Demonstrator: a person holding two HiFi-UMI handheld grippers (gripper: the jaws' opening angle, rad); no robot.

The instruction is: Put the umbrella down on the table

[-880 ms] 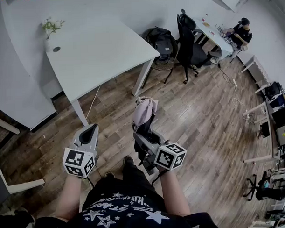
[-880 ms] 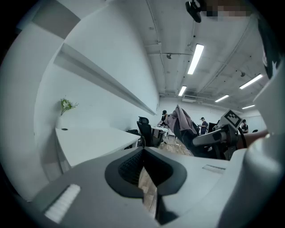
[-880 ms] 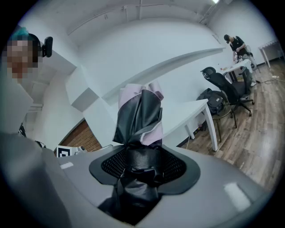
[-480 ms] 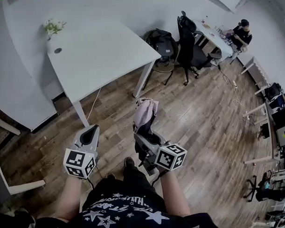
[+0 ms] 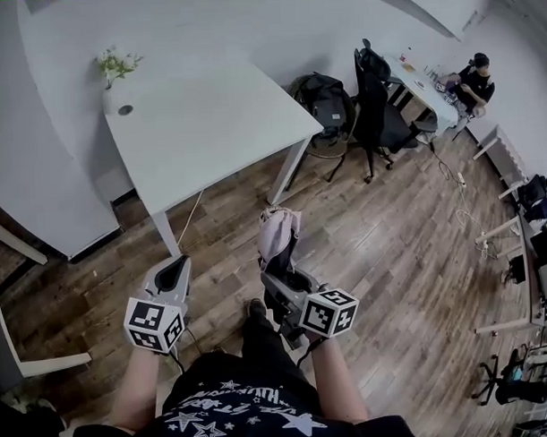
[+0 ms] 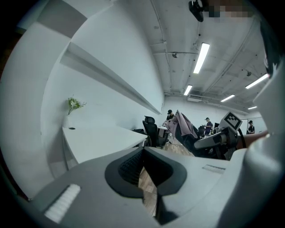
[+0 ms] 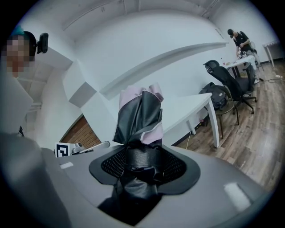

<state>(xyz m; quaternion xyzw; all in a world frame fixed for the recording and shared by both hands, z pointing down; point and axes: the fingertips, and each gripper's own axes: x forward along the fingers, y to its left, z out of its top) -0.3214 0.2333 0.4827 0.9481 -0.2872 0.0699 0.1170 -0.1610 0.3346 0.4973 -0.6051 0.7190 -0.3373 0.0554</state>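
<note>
Looking down in the head view, we enter: umbrella (image 5: pixel 278 233), folded, pink and black, standing up out of the right gripper (image 5: pixel 281 274), over the wooden floor (image 5: pixel 391 236) and well short of the counter (image 5: pixel 207 108). Change noted: against the frames of the last second, the counter has slid lower and nearer in the view, and the flower vase (image 5: pixel 116 68) at its far corner has moved with it. Both grippers keep their places before the body. We read that as the person closing on the counter, not as any handling of the umbrella. Left gripper (image 5: pixel 172 275): carried beside the right, nothing in it.

Left gripper view: jaws of the left gripper (image 6: pixel 143 153) drawn together at the tips, only a sliver of floor showing beneath them, no item between. Counter (image 6: pixel 98 140) ahead at left; umbrella (image 6: pixel 183 127) off to the right, up in the air.

Right gripper view: the right gripper (image 7: pixel 143 162) has its jaws set wide but clamped on the umbrella's (image 7: pixel 140 116) bunched black lower part, the fabric filling the gap between the pads. The pink-edged canopy rises above. Counter (image 7: pixel 187 111) lies beyond it.

Judgement: carrying stage, grip unchanged, placing not begun. Remaining: reach the counter edge, lower the umbrella onto the top, part the jaws.
</note>
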